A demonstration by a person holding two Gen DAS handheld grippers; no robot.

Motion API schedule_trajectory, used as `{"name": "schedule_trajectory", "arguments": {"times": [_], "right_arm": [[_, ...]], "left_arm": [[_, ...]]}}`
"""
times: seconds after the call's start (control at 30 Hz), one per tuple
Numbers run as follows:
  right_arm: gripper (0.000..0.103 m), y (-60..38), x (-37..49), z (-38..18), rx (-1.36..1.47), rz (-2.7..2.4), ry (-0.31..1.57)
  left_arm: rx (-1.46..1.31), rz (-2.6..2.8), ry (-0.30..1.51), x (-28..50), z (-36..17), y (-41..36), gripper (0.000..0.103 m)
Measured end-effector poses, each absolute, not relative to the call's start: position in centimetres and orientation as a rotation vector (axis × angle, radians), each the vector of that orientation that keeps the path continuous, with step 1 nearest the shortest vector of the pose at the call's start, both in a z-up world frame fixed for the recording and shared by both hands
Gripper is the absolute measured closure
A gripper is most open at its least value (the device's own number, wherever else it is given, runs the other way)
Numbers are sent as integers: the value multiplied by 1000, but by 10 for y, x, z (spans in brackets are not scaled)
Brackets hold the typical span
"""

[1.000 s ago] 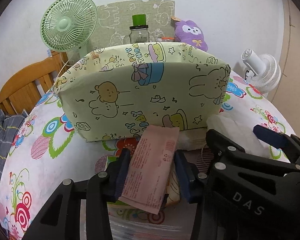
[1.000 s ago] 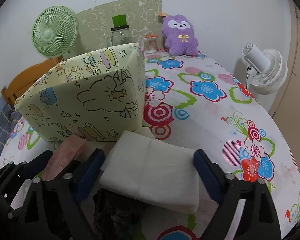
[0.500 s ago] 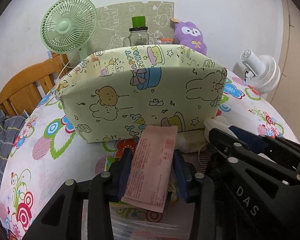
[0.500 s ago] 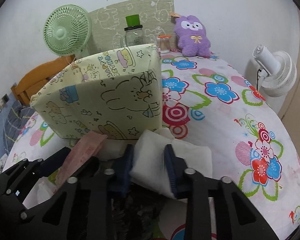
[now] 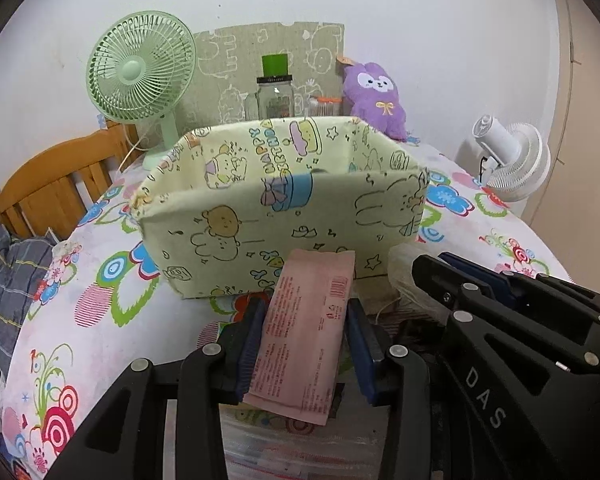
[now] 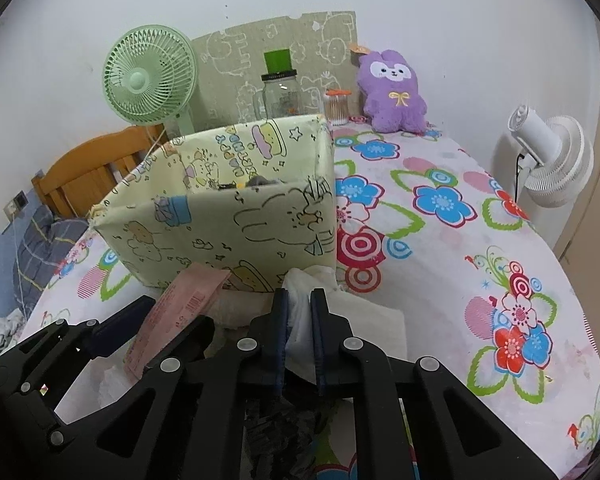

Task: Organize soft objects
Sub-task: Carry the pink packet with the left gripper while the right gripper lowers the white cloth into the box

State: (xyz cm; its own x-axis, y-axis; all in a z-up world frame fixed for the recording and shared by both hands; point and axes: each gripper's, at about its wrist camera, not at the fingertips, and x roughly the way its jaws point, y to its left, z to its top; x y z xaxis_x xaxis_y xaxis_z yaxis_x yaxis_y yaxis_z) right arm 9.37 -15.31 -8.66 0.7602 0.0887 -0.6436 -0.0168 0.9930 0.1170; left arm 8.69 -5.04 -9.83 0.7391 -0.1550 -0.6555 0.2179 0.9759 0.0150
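A pale green fabric box (image 5: 260, 216) printed with cartoon animals stands open-topped on the flowered table, just beyond both grippers. My left gripper (image 5: 306, 308) is shut on a flat pink packet (image 5: 304, 332), which sticks up toward the box's front wall. To its right, my right gripper (image 6: 300, 296) has its jaws closing tight on a bunched fold of the white folded cloth (image 6: 372, 320), with the pads pressing on it. The rest of the cloth lies on the table under that gripper. The box (image 6: 220, 224) holds a few small dark things, mostly hidden by its wall.
A green fan (image 5: 140, 76), a glass jar with a green lid (image 6: 280, 92) and a purple plush toy (image 6: 394, 92) stand at the back by the wall. A white fan (image 5: 508, 164) is off the right edge, a wooden chair (image 5: 52, 184) at the left. Something dark (image 6: 276, 420) lies under the grippers.
The right gripper went from wide open around the white cloth to pinched shut on a fold of it, rising slightly. The left gripper kept its hold on the pink packet.
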Motion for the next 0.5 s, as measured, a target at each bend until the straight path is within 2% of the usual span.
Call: {"name": "schedule_trajectory", "arguments": {"times": [0.5], "right_arm": [[90, -149, 77, -56, 91, 69, 653]], "left_arm": [[76, -196, 658, 71, -71, -45, 61]]}}
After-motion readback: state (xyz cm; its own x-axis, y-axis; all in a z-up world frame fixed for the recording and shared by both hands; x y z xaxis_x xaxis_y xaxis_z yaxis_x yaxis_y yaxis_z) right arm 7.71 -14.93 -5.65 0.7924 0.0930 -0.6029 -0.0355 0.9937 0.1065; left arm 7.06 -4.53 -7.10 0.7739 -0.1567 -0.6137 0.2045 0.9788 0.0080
